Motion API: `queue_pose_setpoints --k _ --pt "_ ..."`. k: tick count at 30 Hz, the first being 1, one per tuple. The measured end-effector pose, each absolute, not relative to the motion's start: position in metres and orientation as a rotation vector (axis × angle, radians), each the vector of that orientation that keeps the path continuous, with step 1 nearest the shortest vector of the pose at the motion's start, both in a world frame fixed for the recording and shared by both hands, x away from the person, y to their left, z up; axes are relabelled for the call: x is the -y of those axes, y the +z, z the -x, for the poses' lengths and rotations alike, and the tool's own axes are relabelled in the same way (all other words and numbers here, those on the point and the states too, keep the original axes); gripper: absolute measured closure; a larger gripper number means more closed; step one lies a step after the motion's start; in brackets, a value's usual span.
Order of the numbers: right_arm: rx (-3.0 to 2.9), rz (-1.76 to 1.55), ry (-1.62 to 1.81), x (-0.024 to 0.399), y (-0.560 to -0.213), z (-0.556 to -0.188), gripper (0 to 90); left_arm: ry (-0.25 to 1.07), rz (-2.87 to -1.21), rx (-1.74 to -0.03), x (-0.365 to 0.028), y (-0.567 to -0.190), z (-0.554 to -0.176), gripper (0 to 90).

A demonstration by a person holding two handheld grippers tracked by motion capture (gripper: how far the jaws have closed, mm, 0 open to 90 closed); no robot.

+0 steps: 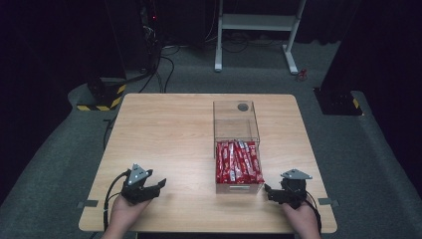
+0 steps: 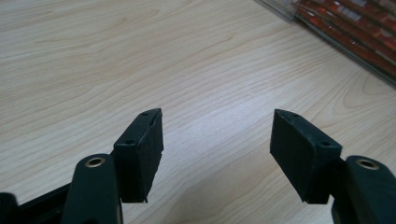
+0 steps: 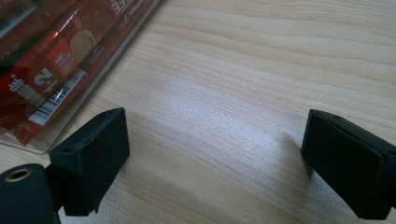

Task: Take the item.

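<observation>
Right claw (image 1: 268, 191): jaws spread wide, nothing between them, low over the wooden surface (image 1: 169, 129). Left claw (image 1: 158, 185): also spread and empty, resting near the front edge, well apart from the right 1.

Just beside the right claw, to its left and a bit ahead, sits the clear box (image 1: 238, 144) w/ red sachets (image 1: 238, 162) packed in its near half. From the left claw the box is off to the right, w/ bare wood between. In the right claw view the box's clear corner and a sachet (image 3: 51, 70) lie close by the left jaw, not touching.

Handling, as a guess: sachets look light, thin, soft foil, prob. slippery and easy to crush or crease. They lie side by side, tightly packed, so best to pinch 1 at an end or an exposed edge, across its narrow width, then lift straight up. Box looks like stiff plastic, light; it could slide if nudged.

In the way: the box's near wall and rim stand between the right claw and the sachets, so approach from above. The far half of the box looks empty, w/ a round hole (image 1: 243, 107) in its top. White frame legs (image 1: 256, 30) stand on the floor beyond, well clear.
</observation>
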State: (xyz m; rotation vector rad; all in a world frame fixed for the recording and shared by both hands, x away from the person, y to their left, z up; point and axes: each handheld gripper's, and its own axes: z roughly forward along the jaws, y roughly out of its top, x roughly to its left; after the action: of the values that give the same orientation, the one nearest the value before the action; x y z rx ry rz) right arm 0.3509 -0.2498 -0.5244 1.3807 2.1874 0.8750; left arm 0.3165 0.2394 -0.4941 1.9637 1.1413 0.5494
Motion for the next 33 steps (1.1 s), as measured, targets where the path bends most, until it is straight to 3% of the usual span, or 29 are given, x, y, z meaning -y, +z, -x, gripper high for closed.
queue_pose_setpoints --k 21,33 --pt "-2.18 -1.392 0.873 0.252 -0.524 -0.347 7.7 0.527 -1.907 -1.123 -0.208 -0.471 -0.323 36.9" --pt "-2.182 -1.39 0.874 0.252 -0.524 -0.346 7.6 0.548 -1.863 -1.124 -0.21 -0.461 -0.328 38.0"
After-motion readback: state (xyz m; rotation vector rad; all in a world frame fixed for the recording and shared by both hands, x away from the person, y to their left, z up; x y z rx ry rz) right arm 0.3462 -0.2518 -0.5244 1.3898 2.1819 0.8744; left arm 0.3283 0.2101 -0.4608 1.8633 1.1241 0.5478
